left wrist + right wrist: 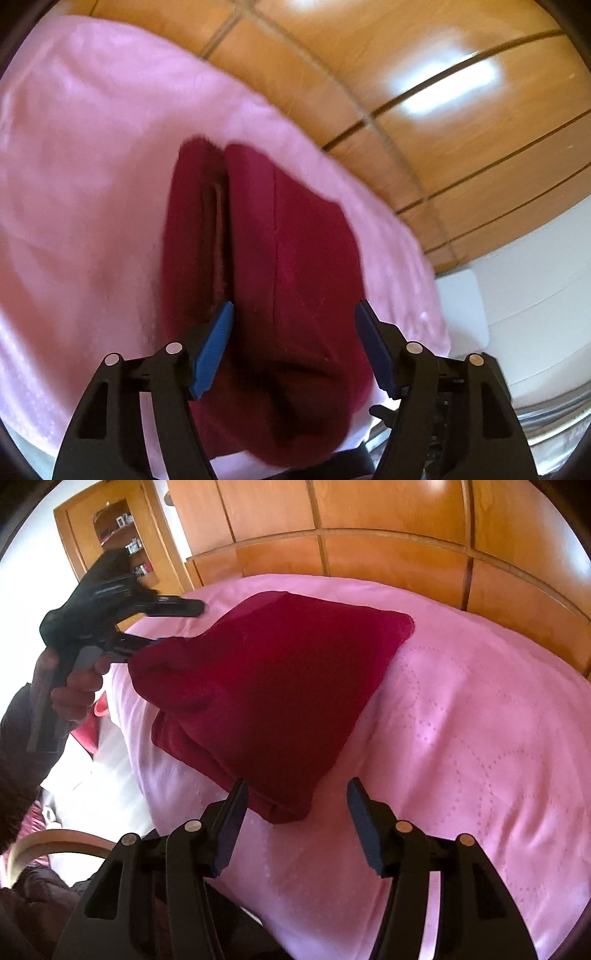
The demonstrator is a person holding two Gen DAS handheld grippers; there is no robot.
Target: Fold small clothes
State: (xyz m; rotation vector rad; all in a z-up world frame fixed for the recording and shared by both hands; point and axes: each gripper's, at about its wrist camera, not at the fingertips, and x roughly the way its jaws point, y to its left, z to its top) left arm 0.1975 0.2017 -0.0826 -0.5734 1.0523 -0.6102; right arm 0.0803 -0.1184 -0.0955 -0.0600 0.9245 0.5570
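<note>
A dark red garment [273,694] lies folded over on the pink bedspread [461,720]. In the left wrist view the garment [280,266] fills the middle, with a seam running along it. My left gripper [293,321] is open, its blue pads on either side of the garment's near end. In the right wrist view the left gripper [162,624] is at the garment's left edge, held by a hand. My right gripper [297,797] is open just above the garment's near corner, which sits between the pads.
A wooden headboard [369,554] runs behind the bed. A wooden cabinet with shelves [110,535] stands at the back left. White bedding [517,314] and a curved wooden chair back [55,842] lie beside the bed.
</note>
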